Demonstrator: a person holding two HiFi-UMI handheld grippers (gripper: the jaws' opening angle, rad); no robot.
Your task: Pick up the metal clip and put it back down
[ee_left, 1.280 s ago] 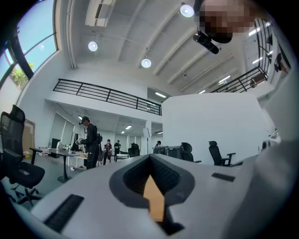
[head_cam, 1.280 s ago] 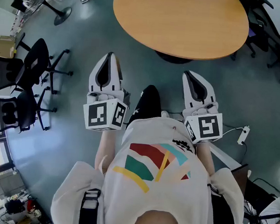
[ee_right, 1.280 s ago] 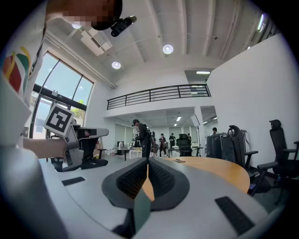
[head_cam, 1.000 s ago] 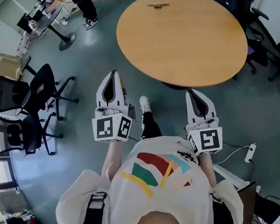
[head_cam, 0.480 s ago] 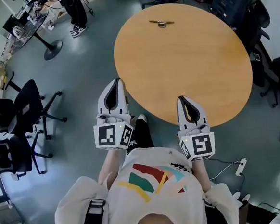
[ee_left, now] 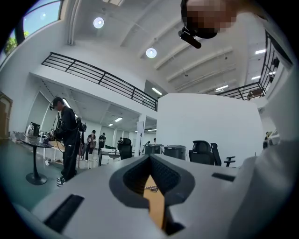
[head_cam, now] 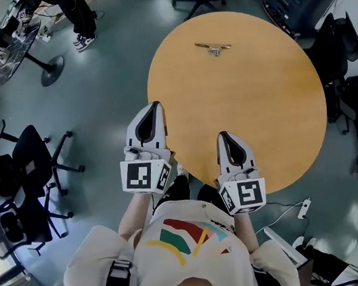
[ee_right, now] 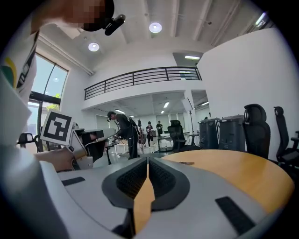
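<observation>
A large open hall with a grey floor and scattered office chairs (head_cam: 39,153) surrounds a round wooden table (head_cam: 261,115), bare but for the metal clip (head_cam: 212,47), which lies flat near the table's far edge. The person stands at the near edge with both tools held low and pointing forward across the top. The left gripper (head_cam: 154,105) has its jaws pressed together at the tips, with only the hollow behind them left open and nothing held in it; in its own view the clip shows small through that hollow, far off. The right gripper (head_cam: 224,137) is likewise closed and empty, a thin sliver of tabletop showing between its pads. The clip lies well apart from both, ahead across almost the whole table, slightly right of the left gripper's line and slightly left of the right one's. Its long axis runs side to side, crosswise to the way the jaws point. Which gripper is nearer is hard to judge from this steep angle; they look about equally far. Either must first reach forward across the table and open.
</observation>
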